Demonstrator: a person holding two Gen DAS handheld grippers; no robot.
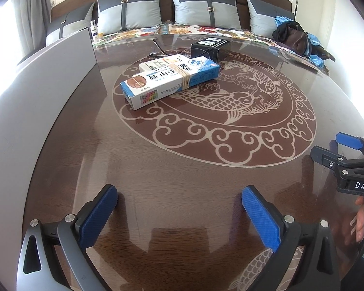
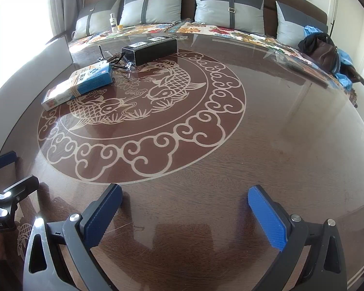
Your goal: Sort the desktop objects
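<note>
A blue-and-white medicine box bundle (image 1: 169,78) bound with rubber bands lies on the table's far left part; it also shows in the right wrist view (image 2: 78,84). A black box (image 1: 210,48) lies behind it, also in the right wrist view (image 2: 150,48). Thin-framed glasses (image 2: 116,60) lie between the two boxes. My left gripper (image 1: 179,203) is open and empty above the near table. My right gripper (image 2: 184,202) is open and empty, well short of the objects. Each gripper shows at the other view's edge.
The glass-topped brown table (image 2: 279,145) bears a carp pattern. A grey panel (image 1: 48,84) stands along its left side. Beyond the far edge is a sofa with cushions (image 2: 230,4), a small bottle (image 2: 113,23) and a dark bag (image 2: 324,51) at the right.
</note>
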